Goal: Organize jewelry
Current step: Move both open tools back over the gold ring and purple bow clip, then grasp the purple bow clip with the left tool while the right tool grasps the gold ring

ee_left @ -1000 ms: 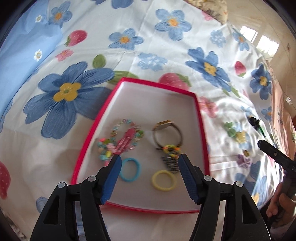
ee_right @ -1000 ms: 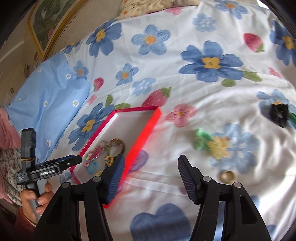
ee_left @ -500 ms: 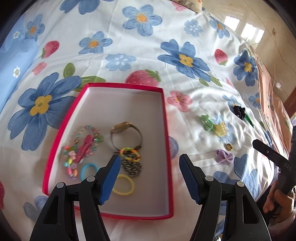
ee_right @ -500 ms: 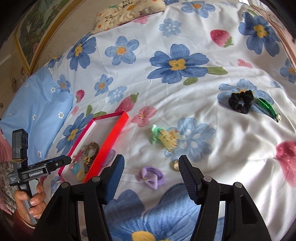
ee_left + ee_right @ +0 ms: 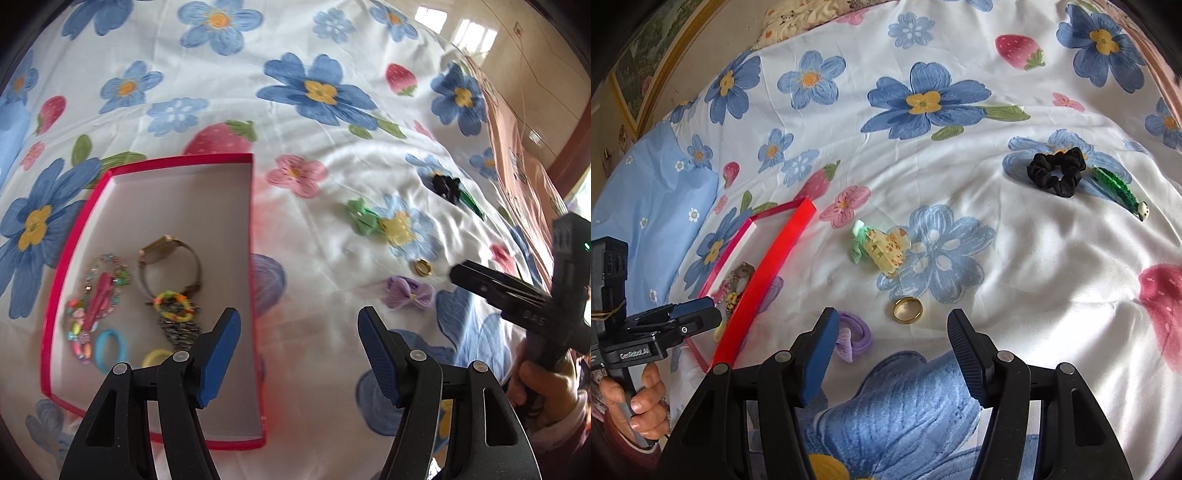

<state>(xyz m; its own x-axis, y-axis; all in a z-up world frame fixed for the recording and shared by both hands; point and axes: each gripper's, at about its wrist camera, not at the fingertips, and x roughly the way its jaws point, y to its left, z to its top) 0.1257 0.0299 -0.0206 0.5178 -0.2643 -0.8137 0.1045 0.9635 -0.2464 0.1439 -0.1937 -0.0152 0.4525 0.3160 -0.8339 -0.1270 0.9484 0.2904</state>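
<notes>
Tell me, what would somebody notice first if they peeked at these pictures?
Probably the big flowery bedsheet with its blue flowers and strawberries, spread under everything. Next the bright red box at the left, with a watch, beads and little hair rings inside. Loose bits lie on the sheet to its right: a gold ring, a purple hair tie, a black scrunchie, with the open right gripper above the ring.

Left gripper (image 5: 679,325) body — white "GenRobot.AI"; right gripper (image 5: 480,284) — "DAS".
</notes>
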